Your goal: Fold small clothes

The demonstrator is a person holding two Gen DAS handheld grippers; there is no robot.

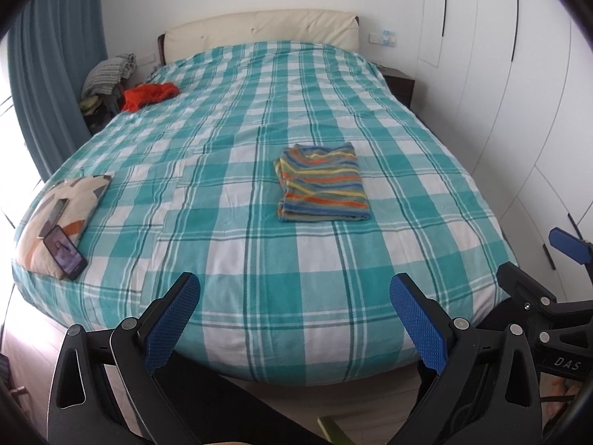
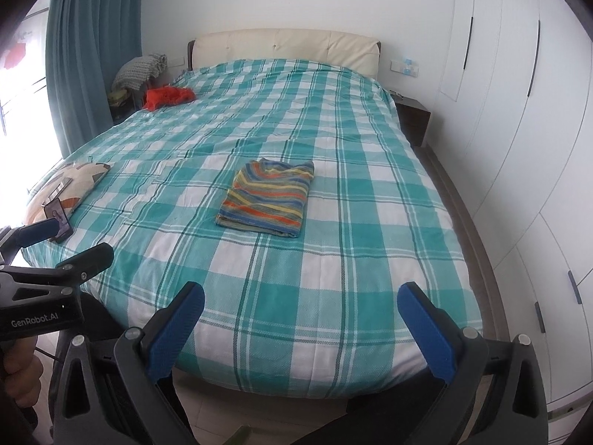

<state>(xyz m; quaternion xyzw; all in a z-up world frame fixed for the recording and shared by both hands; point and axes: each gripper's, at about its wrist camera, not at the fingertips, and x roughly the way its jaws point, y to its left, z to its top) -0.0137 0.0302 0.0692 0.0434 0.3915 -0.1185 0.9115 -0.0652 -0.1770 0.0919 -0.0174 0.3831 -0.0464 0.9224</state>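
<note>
The folded rainbow-striped knit garment (image 1: 323, 182) (image 2: 267, 198) lies mid-bed on the teal-and-white checked bedspread (image 1: 259, 259), at twelve o'clock, well beyond both grippers' released, empty blue-padded fingers (image 1: 172, 328) (image 2: 430, 333).

Bed cover (image 1: 259, 296): teal/white plaid. Folded garment (image 1: 321, 182): blue, orange, yellow, grey-green stripes. Crumpled cloth (image 1: 150, 95) at far corner: red-orange. Curtain (image 1: 48, 74): teal-blue. Headboard (image 1: 259, 26): cream. Left tool (image 1: 292, 287) & right tool (image 2: 301, 296): black w/ blue textured pads.
</note>
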